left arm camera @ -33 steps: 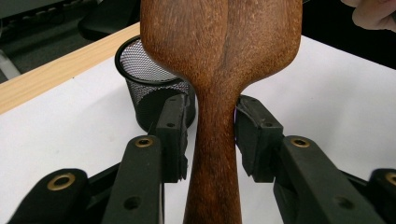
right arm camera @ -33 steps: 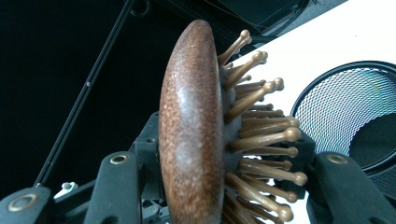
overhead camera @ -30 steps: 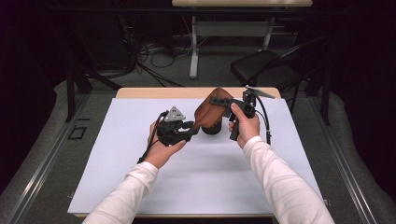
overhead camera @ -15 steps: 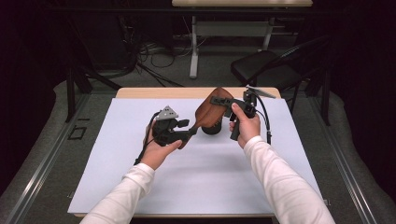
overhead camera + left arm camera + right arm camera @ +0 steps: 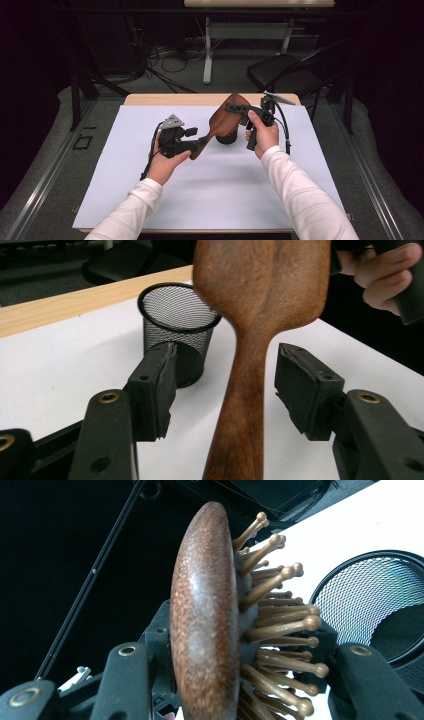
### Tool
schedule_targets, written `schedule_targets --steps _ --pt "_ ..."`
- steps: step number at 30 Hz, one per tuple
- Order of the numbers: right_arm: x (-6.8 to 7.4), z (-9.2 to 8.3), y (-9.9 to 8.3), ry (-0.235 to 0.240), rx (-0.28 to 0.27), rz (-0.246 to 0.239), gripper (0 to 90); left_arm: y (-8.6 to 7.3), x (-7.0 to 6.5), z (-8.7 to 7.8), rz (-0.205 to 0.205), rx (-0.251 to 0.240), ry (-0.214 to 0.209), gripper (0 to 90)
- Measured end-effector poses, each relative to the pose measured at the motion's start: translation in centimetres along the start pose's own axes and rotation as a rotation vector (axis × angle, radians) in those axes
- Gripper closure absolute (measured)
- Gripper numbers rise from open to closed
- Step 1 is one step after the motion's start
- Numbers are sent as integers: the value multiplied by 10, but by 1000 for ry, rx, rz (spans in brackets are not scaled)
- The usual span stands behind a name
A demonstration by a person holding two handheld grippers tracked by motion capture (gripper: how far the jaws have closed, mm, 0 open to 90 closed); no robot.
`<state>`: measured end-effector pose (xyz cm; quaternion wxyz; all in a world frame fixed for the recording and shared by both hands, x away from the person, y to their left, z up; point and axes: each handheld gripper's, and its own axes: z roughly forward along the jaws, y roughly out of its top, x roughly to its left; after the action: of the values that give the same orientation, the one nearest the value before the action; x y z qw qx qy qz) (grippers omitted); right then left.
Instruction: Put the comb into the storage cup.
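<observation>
Now the brown wooden paddle hairbrush (image 5: pixel 226 122) hangs above the white surface (image 5: pixel 210 190), clamped at its head by the right claw (image 5: pixel 239 109), pads pressing its back and bristles. Its handle runs between the parted pads of the left claw (image 5: pixel 225 385), which has just been opening and touches nothing. Just behind stands a black wire-mesh cup (image 5: pixel 177 327).

Lab (floor cables (image 5: pixel 165 65), dark curtains (image 5: pixel 30 75)).
</observation>
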<state>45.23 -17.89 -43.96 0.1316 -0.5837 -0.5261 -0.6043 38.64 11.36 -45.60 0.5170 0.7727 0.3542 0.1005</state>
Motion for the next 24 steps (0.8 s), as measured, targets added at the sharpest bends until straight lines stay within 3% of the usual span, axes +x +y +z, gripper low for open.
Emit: schedule_targets --steps 4,9,16,24 --pt "1 -2 1 3 -8 0 472 -1 2 -2 -25 0 2 406" --pt "1 -5 3 -1 -16 -4 472 -2 4 -7 -20 -14 49 389" --pt "1 -9 5 -2 -27 -5 471 -2 8 -10 -46 -11 64 359" --pt "1 -12 7 -6 -36 -7 472 -2 8 -15 -13 -16 90 358"
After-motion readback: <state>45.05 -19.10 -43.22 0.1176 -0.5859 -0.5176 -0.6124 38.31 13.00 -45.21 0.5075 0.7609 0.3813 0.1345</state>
